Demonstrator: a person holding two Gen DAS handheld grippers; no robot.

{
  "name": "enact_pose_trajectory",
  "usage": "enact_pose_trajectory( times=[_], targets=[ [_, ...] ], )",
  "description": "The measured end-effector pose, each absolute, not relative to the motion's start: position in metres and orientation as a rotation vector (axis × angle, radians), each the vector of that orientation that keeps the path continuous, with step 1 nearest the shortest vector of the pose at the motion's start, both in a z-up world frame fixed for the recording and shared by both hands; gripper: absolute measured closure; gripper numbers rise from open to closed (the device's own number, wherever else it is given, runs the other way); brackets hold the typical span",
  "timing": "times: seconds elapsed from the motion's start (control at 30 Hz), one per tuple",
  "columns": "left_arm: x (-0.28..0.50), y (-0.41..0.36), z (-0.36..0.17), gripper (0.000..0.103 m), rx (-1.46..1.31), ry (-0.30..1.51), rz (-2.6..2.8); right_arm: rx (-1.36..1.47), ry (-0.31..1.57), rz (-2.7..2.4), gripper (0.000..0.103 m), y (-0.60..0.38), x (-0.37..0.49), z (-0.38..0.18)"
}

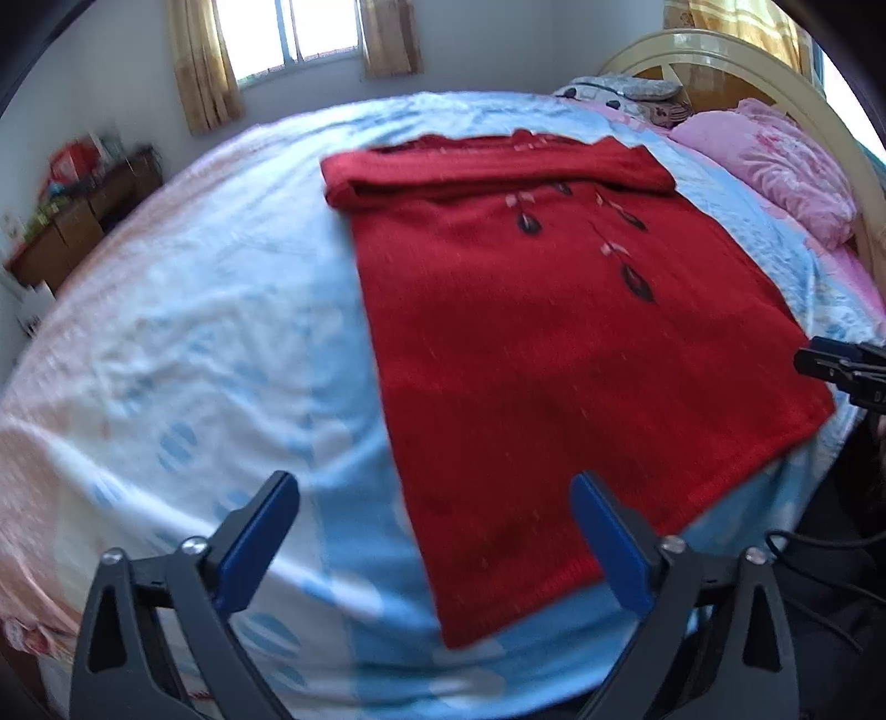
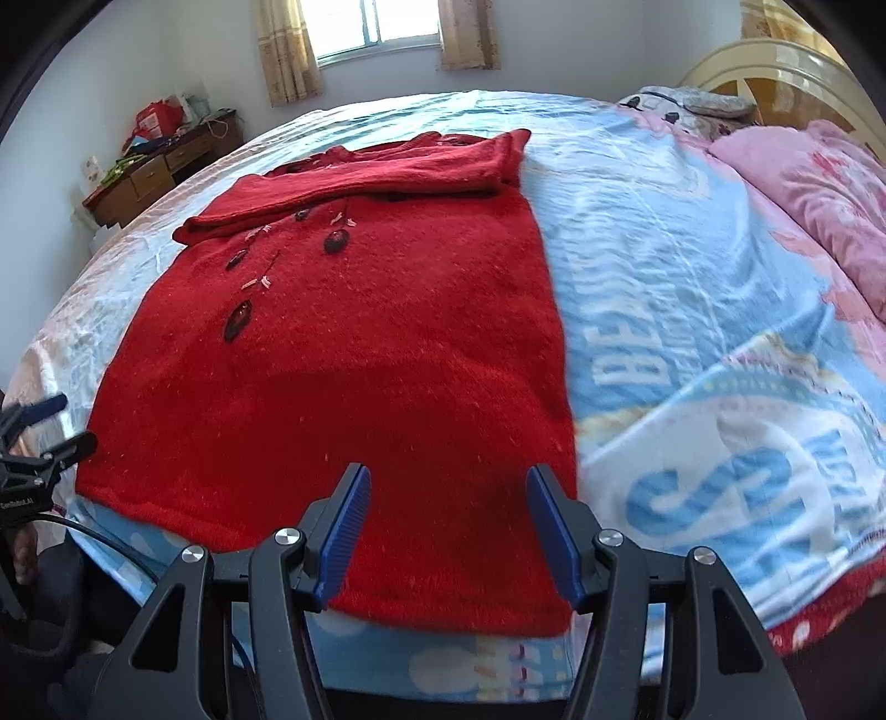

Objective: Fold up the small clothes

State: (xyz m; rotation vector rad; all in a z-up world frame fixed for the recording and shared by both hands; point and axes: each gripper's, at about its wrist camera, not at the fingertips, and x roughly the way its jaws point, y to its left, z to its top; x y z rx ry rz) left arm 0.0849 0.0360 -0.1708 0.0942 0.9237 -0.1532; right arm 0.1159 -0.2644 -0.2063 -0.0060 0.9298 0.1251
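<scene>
Daylight comes in through a window [image 2: 382, 25] in the far white wall [image 2: 581, 50], flanked by short tan curtains [image 2: 288, 52]. A bed covered with a pale blue blanket [image 2: 664, 232] fills the room, with a pink quilt [image 2: 803, 188] bunched near the cream arched headboard [image 2: 775, 61]. A wooden desk [image 2: 160, 171] stands in the corner, cluttered with bags and small things.

Both wrist views look from the bed's [image 1: 166, 332] foot edge toward the window at 12 o'clock, close above the red sweater [image 1: 554, 360], which they share, the left view from its left, the right view from its right.
</scene>
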Motion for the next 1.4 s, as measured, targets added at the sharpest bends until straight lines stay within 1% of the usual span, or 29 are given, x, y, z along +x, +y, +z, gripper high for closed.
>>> enact_pose_trajectory(
  times=[0.03, 0.1, 0.17, 0.2, 0.27, 0.3, 0.33, 0.37, 0.4, 0.43, 0.47, 0.57, 0.6, 0.67, 0.7, 0.73, 0.8, 0.93, 0.97, 1.0, 1.03, 1.07, 1.1, 1.13, 1.23, 1.33, 1.4],
  targets=[
    [0.084, 0.037, -0.173, 0.012, 0.07, 0.94, -0.168, -0.005, 0.928, 0.126, 0.044, -0.265, 0.113, -0.206],
    [0.083, 0.04, -0.178, 0.023, 0.024, 0.974, -0.193, -0.018, 0.923, 0.118, 0.044, -0.266, 0.109, -0.206],
    [0.083, 0.042, -0.183, 0.027, -0.003, 1.001, -0.2, -0.032, 0.918, 0.113, 0.043, -0.265, 0.106, -0.207],
    [0.083, 0.043, -0.186, 0.033, -0.014, 1.012, -0.202, -0.037, 0.92, 0.113, 0.043, -0.265, 0.105, -0.207],
    [0.082, 0.044, -0.187, 0.034, -0.02, 1.011, -0.196, -0.038, 0.926, 0.113, 0.043, -0.266, 0.105, -0.208],
    [0.081, 0.044, -0.186, 0.039, -0.017, 1.009, -0.192, -0.034, 0.927, 0.113, 0.043, -0.267, 0.104, -0.208],
    [0.08, 0.044, -0.186, 0.05, -0.01, 1.007, -0.19, -0.03, 0.928, 0.111, 0.043, -0.269, 0.104, -0.208],
    [0.08, 0.043, -0.185, 0.058, -0.003, 1.007, -0.189, -0.026, 0.929, 0.109, 0.043, -0.27, 0.104, -0.209],
    [0.079, 0.043, -0.185, 0.079, 0.007, 1.005, -0.188, -0.02, 0.933, 0.104, 0.043, -0.273, 0.103, -0.209],
    [0.078, 0.043, -0.185, 0.087, 0.012, 1.008, -0.195, -0.016, 0.935, 0.099, 0.043, -0.274, 0.103, -0.209],
    [0.078, 0.043, -0.184, 0.089, 0.009, 1.012, -0.205, -0.01, 0.937, 0.091, 0.043, -0.276, 0.103, -0.209],
    [0.076, 0.044, -0.182, 0.089, 0.011, 1.012, -0.204, 0.007, 0.946, 0.077, 0.043, -0.283, 0.101, -0.21],
    [0.076, 0.044, -0.182, 0.087, 0.011, 1.015, -0.203, 0.011, 0.949, 0.073, 0.043, -0.284, 0.1, -0.211],
    [0.078, 0.045, -0.184, 0.07, 0.003, 1.025, -0.193, 0.017, 0.956, 0.071, 0.043, -0.287, 0.098, -0.212],
    [0.078, 0.046, -0.185, 0.055, -0.001, 1.027, -0.185, 0.016, 0.964, 0.068, 0.043, -0.288, 0.098, -0.213],
    [0.078, 0.048, -0.185, 0.046, -0.003, 1.025, -0.176, 0.015, 0.974, 0.062, 0.043, -0.289, 0.098, -0.215],
    [0.078, 0.048, -0.185, 0.043, -0.004, 1.024, -0.173, 0.024, 0.988, 0.058, 0.043, -0.291, 0.098, -0.218],
    [0.077, 0.043, -0.187, 0.043, 0.015, 1.015, -0.18, 0.058, 1.011, 0.08, 0.043, -0.291, 0.1, -0.225],
    [0.076, 0.041, -0.188, 0.046, 0.03, 1.01, -0.181, 0.065, 1.018, 0.088, 0.043, -0.291, 0.1, -0.228],
    [0.076, 0.039, -0.188, 0.057, 0.037, 1.006, -0.184, 0.074, 1.028, 0.091, 0.043, -0.291, 0.101, -0.231],
    [0.075, 0.036, -0.188, 0.064, 0.051, 1.004, -0.193, 0.087, 1.033, 0.092, 0.043, -0.291, 0.101, -0.233],
    [0.074, 0.035, -0.187, 0.073, 0.06, 1.003, -0.199, 0.099, 1.038, 0.097, 0.043, -0.291, 0.1, -0.234],
    [0.073, 0.033, -0.187, 0.075, 0.067, 1.001, -0.205, 0.103, 1.043, 0.103, 0.043, -0.291, 0.1, -0.235],
    [0.073, 0.032, -0.187, 0.076, 0.075, 1.001, -0.205, 0.1, 1.043, 0.104, 0.044, -0.29, 0.1, -0.235],
    [0.073, 0.031, -0.187, 0.076, 0.085, 1.004, -0.203, 0.091, 1.049, 0.117, 0.055, -0.287, 0.098, -0.232],
    [0.074, 0.032, -0.187, 0.072, 0.078, 1.006, -0.193, 0.056, 1.051, 0.114, 0.055, -0.282, 0.094, -0.229],
    [0.074, 0.031, -0.188, 0.07, 0.083, 1.008, -0.194, 0.026, 1.055, 0.114, 0.059, -0.277, 0.093, -0.227]
  ],
)
